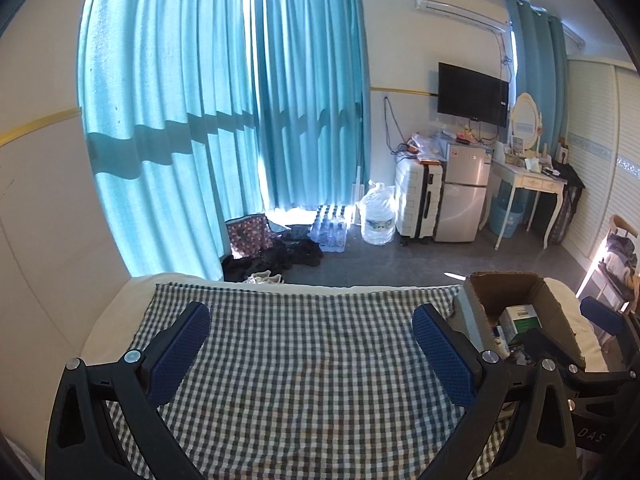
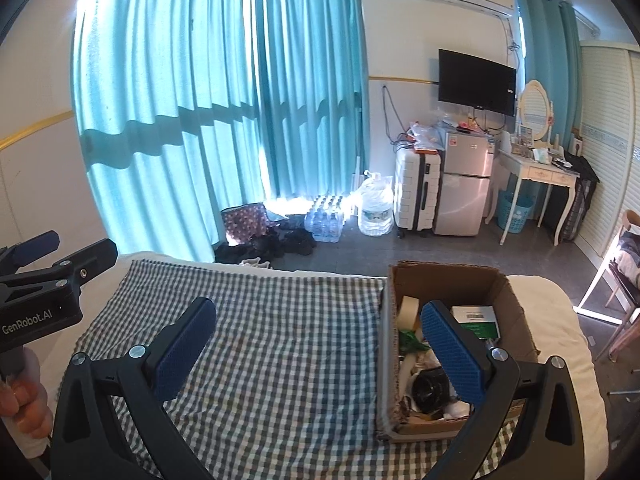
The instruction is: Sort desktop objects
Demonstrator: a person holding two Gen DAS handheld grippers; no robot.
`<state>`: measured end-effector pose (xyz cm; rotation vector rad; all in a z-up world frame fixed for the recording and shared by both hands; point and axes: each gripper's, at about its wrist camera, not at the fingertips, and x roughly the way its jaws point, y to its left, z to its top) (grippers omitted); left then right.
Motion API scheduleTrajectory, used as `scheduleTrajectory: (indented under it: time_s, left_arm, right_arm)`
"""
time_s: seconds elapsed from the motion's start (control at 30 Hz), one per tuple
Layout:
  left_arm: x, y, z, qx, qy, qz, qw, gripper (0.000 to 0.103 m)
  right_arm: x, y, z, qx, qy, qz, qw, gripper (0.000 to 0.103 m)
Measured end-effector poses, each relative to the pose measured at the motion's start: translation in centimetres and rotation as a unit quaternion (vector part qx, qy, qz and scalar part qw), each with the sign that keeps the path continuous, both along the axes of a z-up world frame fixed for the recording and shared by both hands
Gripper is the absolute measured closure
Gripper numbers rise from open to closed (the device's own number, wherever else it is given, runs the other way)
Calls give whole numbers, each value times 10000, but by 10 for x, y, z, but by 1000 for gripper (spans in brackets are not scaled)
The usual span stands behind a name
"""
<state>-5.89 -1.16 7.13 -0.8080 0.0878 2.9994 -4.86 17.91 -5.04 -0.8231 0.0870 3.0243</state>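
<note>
Right wrist view: right gripper (image 2: pixel 316 344) hangs over the checked cloth (image 2: pixel 280 320), jaws spread wide, nothing between them. Cardboard box (image 2: pixel 516 308) sits to its right-fwd; the right pad overlaps the open top. Contents: tape roll (image 2: pixel 408 310), green-white carton (image 2: pixel 478 322), black round item (image 2: pixel 428 388), green wrapper (image 2: pixel 410 340). Box long axis runs near-to-far, opening faces up. Carton lies flat, label up, long axis approx. near-to-far. Left wrist view: left gripper (image 1: pixel 312 348) also wide and empty, w/ box well to its right, past its right finger. Judgement: right gripper is nearer; the next reach likely goes rightward and down into the box.
</note>
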Motion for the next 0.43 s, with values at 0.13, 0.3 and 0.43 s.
scheduleTrajectory:
  time_s: [0.13, 0.3, 0.43]
  left_arm:
    - [2, -7, -2, 41, -36, 76, 10000, 0]
    - [-1, -9, -8, 106, -111, 83, 9998, 0]
    - [-2, -7, -14, 99, -181, 65, 9998, 0]
  right_arm:
    - [-1, -13, -2, 37, -6, 115, 9999, 0]
    - [-1, -19, -8, 43, -39, 164, 9998, 0]
    - [-3, -16, -12, 15, -84, 143, 9999, 0]
